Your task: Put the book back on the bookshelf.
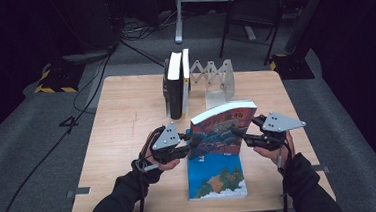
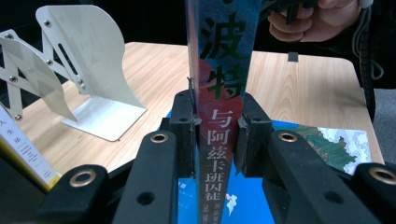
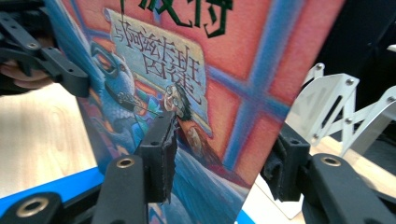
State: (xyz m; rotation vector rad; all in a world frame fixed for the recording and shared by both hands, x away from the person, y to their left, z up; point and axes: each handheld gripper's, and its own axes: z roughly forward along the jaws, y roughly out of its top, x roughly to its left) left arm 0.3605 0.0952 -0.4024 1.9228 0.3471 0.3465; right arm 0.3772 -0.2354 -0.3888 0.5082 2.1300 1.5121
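Tabletop (image 1: 126, 115) of pale wood carries, at its far edge, two upright books (image 1: 178, 84) beside a white folding bookend (image 1: 219, 81), and near the front a blue book (image 1: 217, 176) lying flat. Red-and-blue book (image 1: 222, 128) is held tilted above the blue one, between the two grippers: left gripper (image 2: 217, 135) has its fingers clamped on the spine, right gripper (image 3: 219, 158) has its fingers on either side of the opposite edge, one pressed on the cover; whether the other touches cannot be told.
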